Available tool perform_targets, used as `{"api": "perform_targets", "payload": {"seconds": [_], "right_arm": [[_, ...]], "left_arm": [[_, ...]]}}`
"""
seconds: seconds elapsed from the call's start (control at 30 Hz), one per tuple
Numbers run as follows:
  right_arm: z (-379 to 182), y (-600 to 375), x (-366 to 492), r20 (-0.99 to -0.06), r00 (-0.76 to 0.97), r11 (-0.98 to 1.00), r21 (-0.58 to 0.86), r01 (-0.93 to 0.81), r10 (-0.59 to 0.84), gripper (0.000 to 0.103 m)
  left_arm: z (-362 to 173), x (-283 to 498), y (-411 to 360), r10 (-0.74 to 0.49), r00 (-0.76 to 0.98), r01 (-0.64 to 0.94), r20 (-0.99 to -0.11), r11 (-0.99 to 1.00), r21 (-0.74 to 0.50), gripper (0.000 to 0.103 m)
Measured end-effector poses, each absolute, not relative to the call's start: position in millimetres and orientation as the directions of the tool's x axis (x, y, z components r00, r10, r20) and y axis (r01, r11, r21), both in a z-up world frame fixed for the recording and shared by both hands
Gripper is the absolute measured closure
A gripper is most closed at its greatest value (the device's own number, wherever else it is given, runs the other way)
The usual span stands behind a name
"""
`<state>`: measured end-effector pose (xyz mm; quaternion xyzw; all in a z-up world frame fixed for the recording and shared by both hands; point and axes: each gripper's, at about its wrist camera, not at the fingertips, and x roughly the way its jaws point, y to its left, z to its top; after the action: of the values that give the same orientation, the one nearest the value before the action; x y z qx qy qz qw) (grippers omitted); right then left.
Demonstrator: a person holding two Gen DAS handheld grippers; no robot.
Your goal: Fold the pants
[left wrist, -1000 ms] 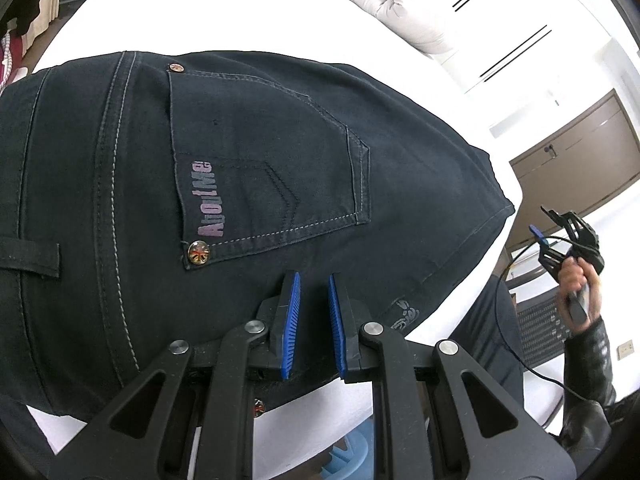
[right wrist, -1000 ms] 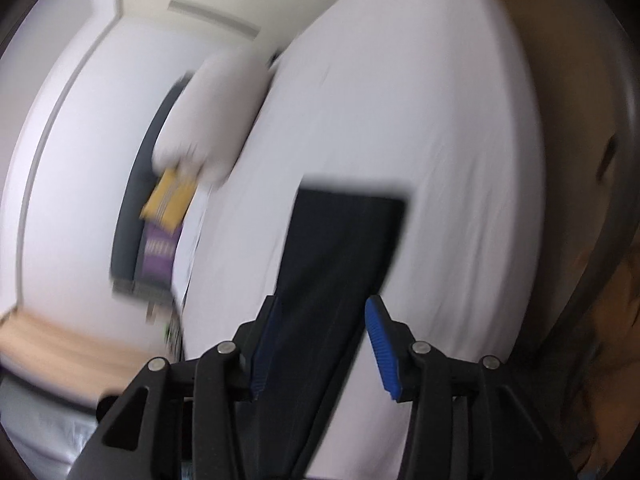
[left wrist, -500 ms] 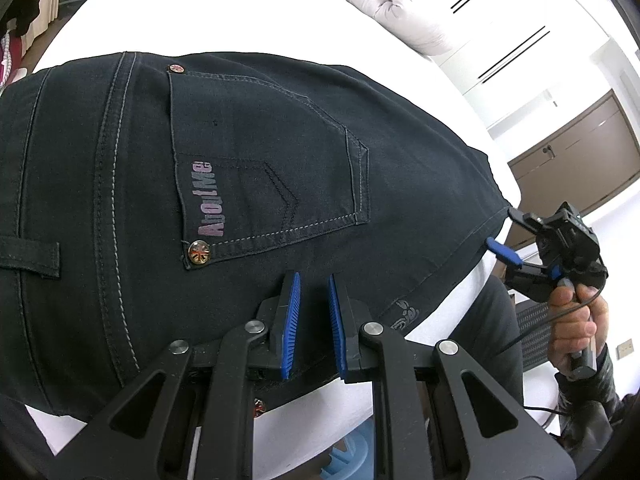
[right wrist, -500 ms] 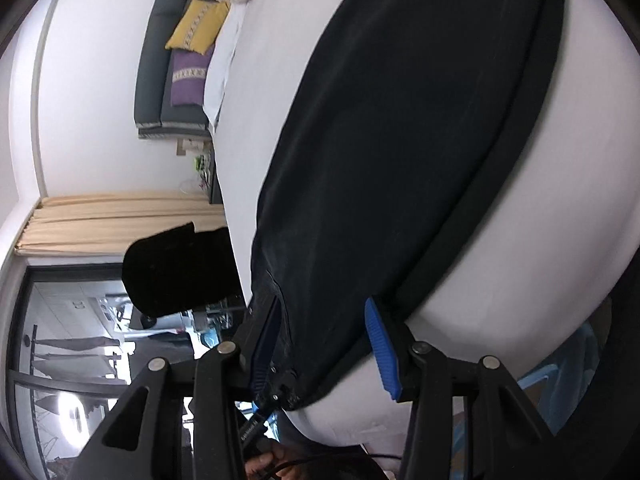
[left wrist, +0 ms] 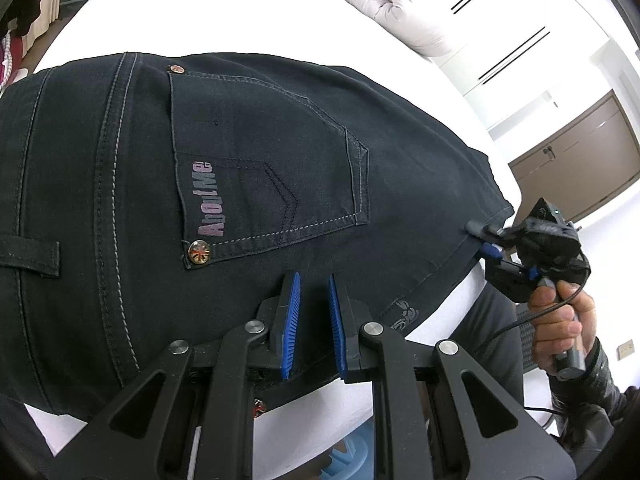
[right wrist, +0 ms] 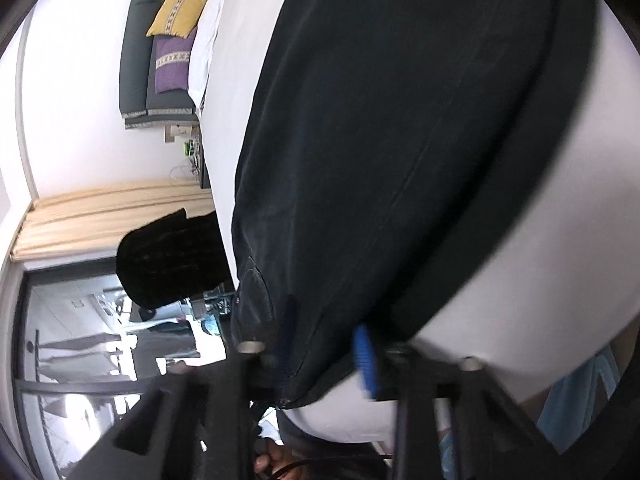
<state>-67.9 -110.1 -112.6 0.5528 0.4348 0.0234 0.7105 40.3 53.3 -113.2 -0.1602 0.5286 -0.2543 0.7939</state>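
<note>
Pinching the black jeans (left wrist: 248, 184) at the near edge, left gripper (left wrist: 313, 312); right gripper (left wrist: 486, 242), fingers just closing, nips the hem on the bed (left wrist: 224, 12).

Matt dark denim pants (left wrist: 248, 184), smooth white cloth bed (left wrist: 224, 12)

Bedroom (white bed (left wrist: 256, 8), duvet (left wrist: 384, 4))

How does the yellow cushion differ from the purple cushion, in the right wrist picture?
The yellow cushion is tilted; the purple cushion sits straighter. The yellow one is higher in the picture, the purple one below it. Both rest on the grey sofa and bear a pale patterned band.
</note>
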Motion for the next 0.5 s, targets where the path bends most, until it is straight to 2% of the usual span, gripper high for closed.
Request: {"api": "perform_targets", "payload": {"seconds": [0.1,0.3,0.47,0.5], "right_arm": [[-114.3,-107.9,-72.4,-0.605,0.619,0.414,0.795,0.443,0.501,0.098],[-103.9,-101.6,-87.4,-0.653,0.596,0.514,0.749,0.417,0.468,0.1],[-109.1,-106.2,-87.9,-0.602,0.624,0.454,0.794,0.403,0.498,0.098],[-110.5,-109.7,-88.6,-0.585,0.634,0.429,0.809,0.403,0.506,0.094]], "left_arm": [[-112.9,40.4,50.0,-0.57,0.308,0.239,-0.762,0.821,-0.518,0.088],[-110.6,43.3,45.2,-0.569,0.297,0.246,-0.766,0.821,-0.514,0.088],[-109.2,45.1,46.5,-0.571,0.301,0.245,-0.764,0.82,-0.517,0.088],[-109.1,45.4,47.3,-0.573,0.301,0.241,-0.762,0.819,-0.52,0.088]]}}
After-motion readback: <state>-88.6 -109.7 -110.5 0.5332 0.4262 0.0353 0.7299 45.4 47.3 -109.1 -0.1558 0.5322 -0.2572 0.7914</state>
